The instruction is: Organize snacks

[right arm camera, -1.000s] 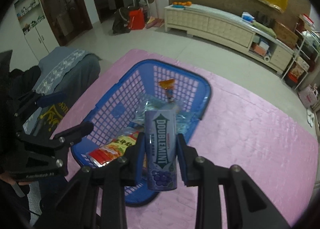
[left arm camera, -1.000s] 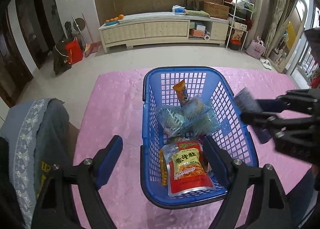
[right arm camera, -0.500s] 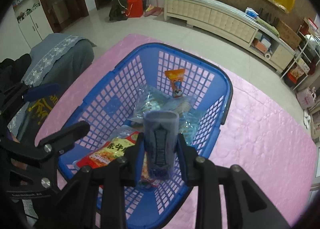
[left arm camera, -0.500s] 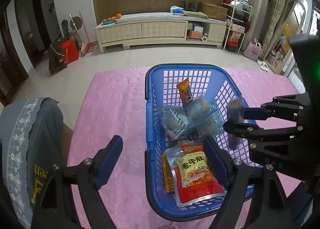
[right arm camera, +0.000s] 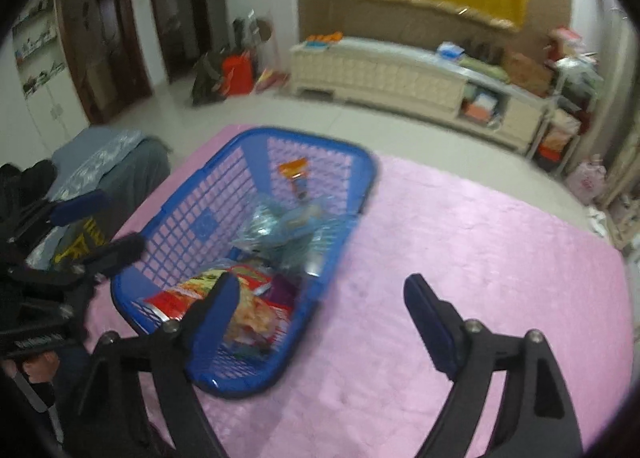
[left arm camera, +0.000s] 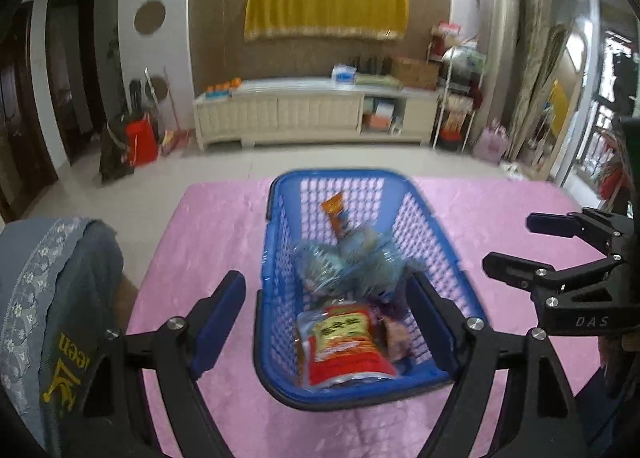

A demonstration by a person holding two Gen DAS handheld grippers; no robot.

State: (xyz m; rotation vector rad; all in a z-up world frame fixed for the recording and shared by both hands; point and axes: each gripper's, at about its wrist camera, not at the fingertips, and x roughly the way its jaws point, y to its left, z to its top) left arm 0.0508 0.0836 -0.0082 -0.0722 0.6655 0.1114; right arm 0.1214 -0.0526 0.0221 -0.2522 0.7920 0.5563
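A blue plastic basket [left arm camera: 430, 242] [right arm camera: 172, 226] stands on the pink tablecloth. It holds a red snack packet [left arm camera: 346, 342] [right arm camera: 188, 294], clear blue bags [left arm camera: 352, 262] [right arm camera: 280, 226], an orange packet [left arm camera: 335, 210] [right arm camera: 297, 174] and a purple gum pack [right arm camera: 282, 290]. My left gripper [left arm camera: 332, 310] is open and empty, its fingers straddling the basket's near left wall. My right gripper [right arm camera: 320, 310] is open and empty, to the right of the basket; it also shows in the left wrist view [left arm camera: 516, 242].
The pink tablecloth [right arm camera: 460, 242] [left arm camera: 216, 226] covers the table. A grey cloth-draped chair [left arm camera: 52, 286] [right arm camera: 112, 162] stands at the table's left edge. A cream cabinet [left arm camera: 316, 114] stands on the far wall across the floor.
My right gripper has opened and let go of the purple gum pack, which now lies in the basket. It has drawn back to the right of the basket. Both views have tilted up.
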